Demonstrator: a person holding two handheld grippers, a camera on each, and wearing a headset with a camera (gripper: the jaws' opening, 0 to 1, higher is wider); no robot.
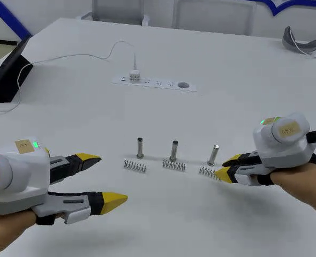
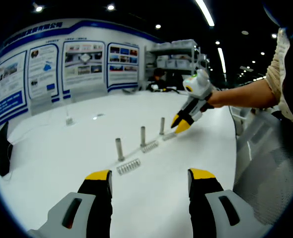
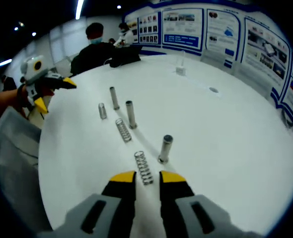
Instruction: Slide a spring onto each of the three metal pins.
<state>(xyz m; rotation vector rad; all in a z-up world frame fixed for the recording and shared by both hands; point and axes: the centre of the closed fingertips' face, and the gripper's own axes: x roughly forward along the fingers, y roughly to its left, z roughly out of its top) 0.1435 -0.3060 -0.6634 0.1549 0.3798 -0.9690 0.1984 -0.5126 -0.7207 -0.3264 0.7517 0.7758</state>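
Note:
Three metal pins stand upright in a row on the white table: left pin (image 1: 140, 148), middle pin (image 1: 174, 150), right pin (image 1: 213, 154). A spring lies flat in front of each: left spring (image 1: 135, 166), middle spring (image 1: 174, 165), right spring (image 1: 207, 172). My right gripper (image 1: 226, 167) is low at the right spring's outer end. In the right gripper view its jaws stand a little apart, open, with the near end of that spring (image 3: 143, 167) between the tips, beside the nearest pin (image 3: 165, 148). My left gripper (image 1: 104, 178) is wide open, short of the left spring (image 2: 128, 166).
A white power strip (image 1: 153, 83) with a plugged-in adapter (image 1: 134, 75) and cable lies farther back. A black stand (image 1: 8, 75) sits at the table's left edge, a grey headset (image 1: 302, 42) at the far right. A seated person (image 3: 99, 49) is beyond the table.

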